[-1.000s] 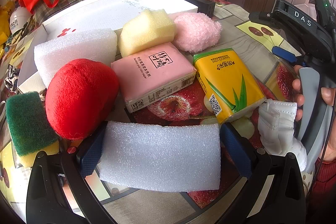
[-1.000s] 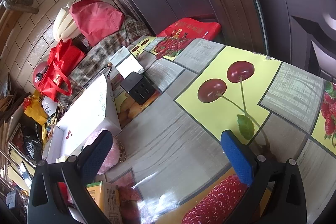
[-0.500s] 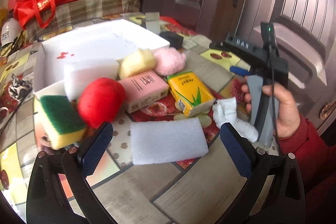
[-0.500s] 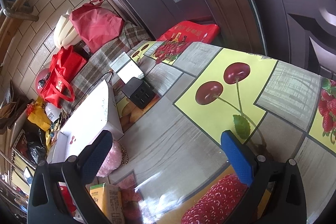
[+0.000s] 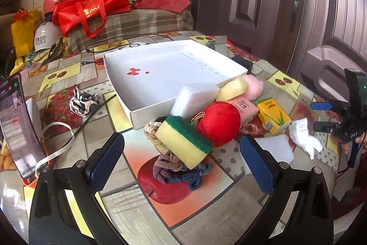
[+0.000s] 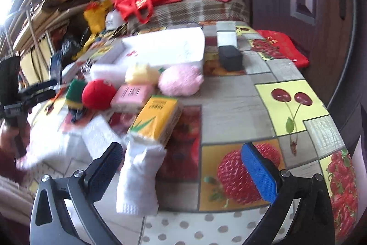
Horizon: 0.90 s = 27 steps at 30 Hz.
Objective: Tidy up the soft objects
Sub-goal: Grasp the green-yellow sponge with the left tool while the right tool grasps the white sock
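Observation:
A heap of soft things lies by the open white box (image 5: 146, 105): a yellow-green sponge (image 5: 183, 144), a red plush ball (image 5: 218, 122), a white foam block (image 5: 195, 100), a pink tissue pack (image 5: 246, 107), a yellow tissue pack (image 5: 273, 115), a pink pom (image 5: 253, 86) and a flat foam sheet (image 5: 275, 148). My left gripper (image 5: 181, 167) is open and empty, above the table in front of the sponge. My right gripper (image 6: 181, 167) is open and empty, with a white sock (image 6: 140, 176) lying between its fingers on the table. The yellow pack (image 6: 158, 118) sits just beyond the sock.
Knotted rope and cloth scraps (image 5: 181, 172) lie under the sponge. A phone on a stand (image 5: 16, 130), a white strap (image 5: 55, 146) and a patterned cloth (image 5: 82, 102) are at the left. A black block (image 6: 229, 57) sits behind the pom. Red bags (image 5: 91, 6) are piled beyond the table.
My left gripper pulled back and up from the foam sheet, widening its view. My right gripper swung left from bare tablecloth to face the sock and the heap.

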Tool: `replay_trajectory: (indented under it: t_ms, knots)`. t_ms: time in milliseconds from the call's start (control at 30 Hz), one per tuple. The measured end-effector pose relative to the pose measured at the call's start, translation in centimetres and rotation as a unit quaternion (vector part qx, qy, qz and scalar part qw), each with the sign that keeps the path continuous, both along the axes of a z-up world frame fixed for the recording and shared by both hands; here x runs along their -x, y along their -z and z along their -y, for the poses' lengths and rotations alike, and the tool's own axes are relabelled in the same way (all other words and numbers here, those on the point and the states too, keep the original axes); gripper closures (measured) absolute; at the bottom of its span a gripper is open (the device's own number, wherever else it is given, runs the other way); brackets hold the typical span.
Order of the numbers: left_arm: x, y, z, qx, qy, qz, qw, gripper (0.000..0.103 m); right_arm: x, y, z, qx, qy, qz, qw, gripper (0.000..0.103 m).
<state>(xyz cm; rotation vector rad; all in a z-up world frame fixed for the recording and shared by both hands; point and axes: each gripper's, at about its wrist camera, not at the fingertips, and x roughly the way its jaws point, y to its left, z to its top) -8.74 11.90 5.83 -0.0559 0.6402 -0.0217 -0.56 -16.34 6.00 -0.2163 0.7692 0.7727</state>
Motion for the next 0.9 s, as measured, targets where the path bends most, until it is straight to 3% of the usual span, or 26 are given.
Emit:
replay_trajectory:
  t_ms: [67,167,233,367,400,433,500,533,767,900]
  knots:
    - [-0.6,0.7,0.2,0.002,0.008,-0.014,0.9999,0.005,0.5,0.8,-1.1,0.013,-0.022,-0.003,1.000,0.002]
    - [-1.8,1.4,0.1,0.006,0.005,-0.035,0.9994,0.012,0.9,1.7,-2.3,0.020,-0.041,-0.011,0.999,0.012]
    - [-2.5,1.6,-0.3,0.017,0.003,-0.042,0.9990,0.021,0.6,2.3,-2.8,0.028,-0.047,-0.019,0.998,0.025]
    - [-3.6,2.0,-0.8,0.036,0.001,-0.056,0.9978,0.021,0.7,3.1,-3.9,0.045,-0.053,-0.023,0.997,0.041]
    - [-3.9,2.3,-0.8,0.038,0.001,-0.063,0.9973,0.025,1.1,2.9,-4.0,0.048,-0.053,-0.015,0.997,0.055]
    - [-4.2,2.5,-0.9,0.044,0.005,-0.069,0.9967,0.039,1.1,2.9,-4.1,0.049,-0.056,-0.014,0.997,0.072]
    - [-4.4,3.0,-1.0,0.054,0.008,-0.077,0.9955,0.063,1.3,2.5,-3.6,0.042,-0.058,-0.015,0.997,0.073]
    - [-4.2,3.1,-1.1,0.055,0.008,-0.071,0.9959,0.065,1.4,2.2,-3.4,0.038,-0.058,-0.011,0.998,0.074]
    - [-1.8,-0.5,-1.5,0.031,-0.022,0.029,0.9989,0.067,1.2,-1.7,-1.4,-0.027,-0.019,0.040,0.999,0.074]
    - [-2.9,-2.9,-1.3,0.023,-0.040,0.066,0.9968,0.067,0.6,-4.2,-0.8,-0.069,0.014,0.083,0.994,0.074]
